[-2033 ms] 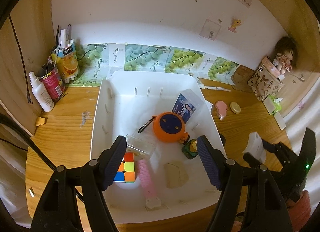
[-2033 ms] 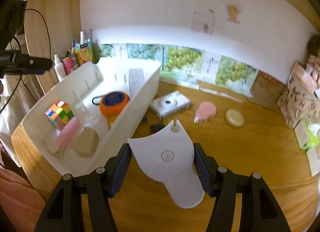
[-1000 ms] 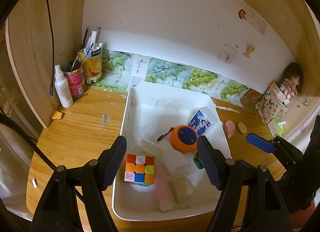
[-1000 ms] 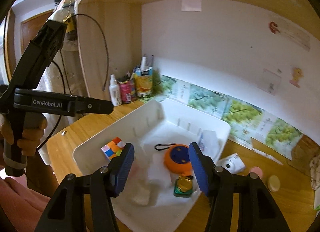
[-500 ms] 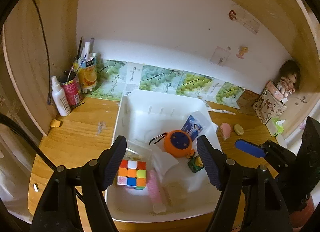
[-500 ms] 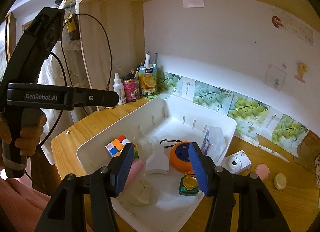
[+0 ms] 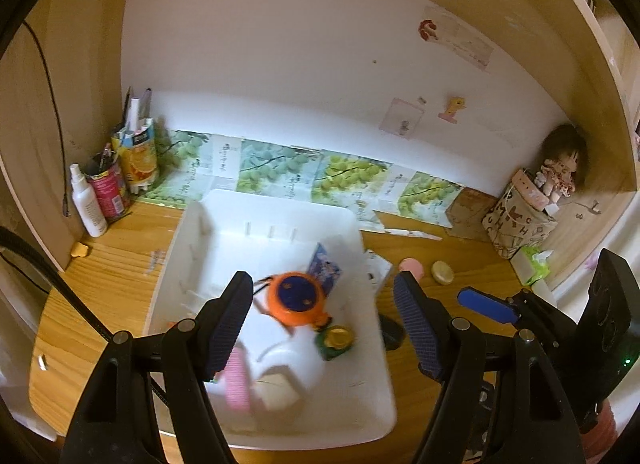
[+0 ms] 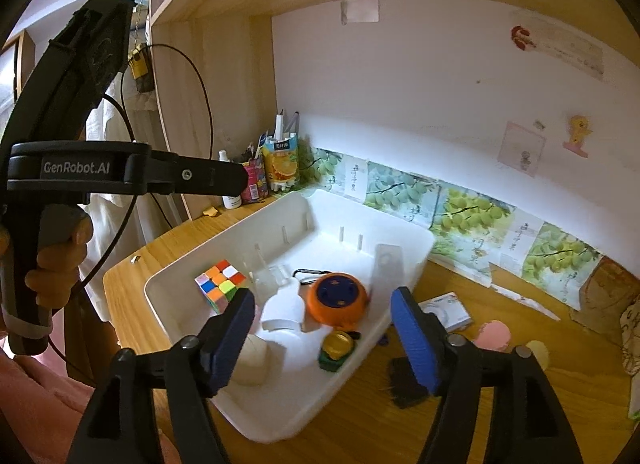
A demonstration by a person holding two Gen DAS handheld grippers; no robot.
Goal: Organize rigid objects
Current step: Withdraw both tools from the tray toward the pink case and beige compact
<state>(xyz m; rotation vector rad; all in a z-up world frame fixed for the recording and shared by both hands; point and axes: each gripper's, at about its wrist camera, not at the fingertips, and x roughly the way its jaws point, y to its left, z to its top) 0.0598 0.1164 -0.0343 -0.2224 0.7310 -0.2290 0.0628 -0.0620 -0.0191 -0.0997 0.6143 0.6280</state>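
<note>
white scoop (image 8: 282, 310) dropped in bin (image 8: 168, 282), right gripper (image 8: 324, 334) emptied

bin (image 8: 404, 260) on desk (image 8: 460, 416) | in bin: cube (image 8: 220, 284) left, round reel (image 8: 337, 298) right of it, small tin (image 8: 337, 345) in front of reel | camera (image 8: 445, 310) on desk right of bin | cups (image 8: 276, 168) behind bin's left corner

Left gripper (image 7: 323, 312): fingers (image 7: 230, 324) spread wide, nothing between them, pointed forward and downward. Right gripper (image 8: 323, 334): fingers (image 8: 412, 334) likewise spread, nothing held. Left hand (image 8: 56, 260) wrapped round its gripper's grip, seen at the left edge of the right wrist view.
</note>
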